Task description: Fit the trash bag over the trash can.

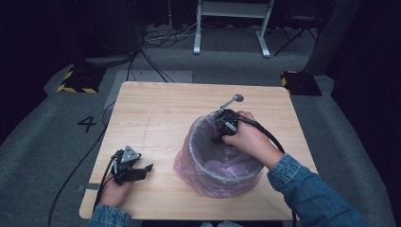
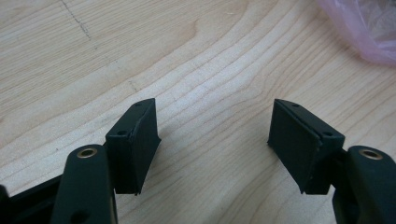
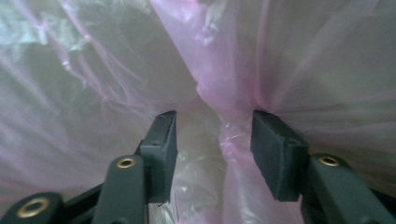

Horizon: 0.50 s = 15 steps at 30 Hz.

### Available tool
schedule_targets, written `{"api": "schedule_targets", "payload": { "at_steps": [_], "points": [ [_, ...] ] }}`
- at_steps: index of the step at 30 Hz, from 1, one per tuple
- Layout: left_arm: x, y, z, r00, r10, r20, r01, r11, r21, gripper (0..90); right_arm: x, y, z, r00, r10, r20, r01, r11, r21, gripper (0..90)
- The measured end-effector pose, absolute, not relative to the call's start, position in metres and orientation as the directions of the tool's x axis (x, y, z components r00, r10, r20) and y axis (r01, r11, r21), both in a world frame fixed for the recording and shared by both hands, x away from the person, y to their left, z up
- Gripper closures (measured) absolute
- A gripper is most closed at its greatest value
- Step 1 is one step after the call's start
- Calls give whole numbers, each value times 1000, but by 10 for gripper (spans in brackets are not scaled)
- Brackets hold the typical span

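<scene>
Right gripper (image 1: 218, 134) inside bin (image 1: 222, 176) with pink bag (image 3: 224, 84).
Its jaws part-open astride a bag fold; left gripper (image 2: 212, 140) open, empty, near the table's (image 1: 165, 109) front-left corner.

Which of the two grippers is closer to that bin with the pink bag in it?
The right. The right gripper reaches down inside the bin, with a fold of the pink bag between its parted jaws. The left gripper rests on the table, off to the bin's left, open and empty.
</scene>
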<state>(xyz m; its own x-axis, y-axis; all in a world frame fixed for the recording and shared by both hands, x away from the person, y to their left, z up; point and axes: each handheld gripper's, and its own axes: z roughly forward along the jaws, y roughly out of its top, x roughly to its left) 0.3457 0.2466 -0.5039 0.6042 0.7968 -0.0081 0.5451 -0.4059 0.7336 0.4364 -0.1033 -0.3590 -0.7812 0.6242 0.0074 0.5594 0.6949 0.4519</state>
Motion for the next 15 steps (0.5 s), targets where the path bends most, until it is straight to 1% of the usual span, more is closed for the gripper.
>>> {"api": "schedule_targets", "payload": {
  "at_steps": [5, 8, 9, 10, 12, 13, 15],
  "points": [
    [346, 247, -504, 604, 797, -8, 545, -406, 734, 329, 435, -101, -378, -785, 619, 9, 564, 709, 424, 447],
    [346, 247, -504, 604, 797, -8, 545, -406, 733, 329, 434, -101, -383, -810, 586, 36, 542, 724, 426, 370],
    [346, 247, -504, 604, 797, -8, 545, -406, 734, 329, 434, -102, -382, -815, 578, 49, 539, 724, 432, 362],
    [346, 247, -504, 604, 797, -8, 545, -406, 734, 329, 434, -103, -380, -819, 569, 69, 536, 718, 445, 362],
    [346, 247, -504, 604, 797, -8, 545, -406, 734, 329, 433, -108, -366, -825, 554, 114, 528, 684, 503, 358],
    [346, 247, -504, 606, 795, -4, 542, -410, 733, 329, 432, -110, -360, -829, 547, 119, 521, 676, 521, 357],
    [346, 247, -504, 604, 797, -9, 545, -405, 734, 328, 428, -116, -340, -857, 499, 131, 475, 665, 576, 345]
  ]
}}
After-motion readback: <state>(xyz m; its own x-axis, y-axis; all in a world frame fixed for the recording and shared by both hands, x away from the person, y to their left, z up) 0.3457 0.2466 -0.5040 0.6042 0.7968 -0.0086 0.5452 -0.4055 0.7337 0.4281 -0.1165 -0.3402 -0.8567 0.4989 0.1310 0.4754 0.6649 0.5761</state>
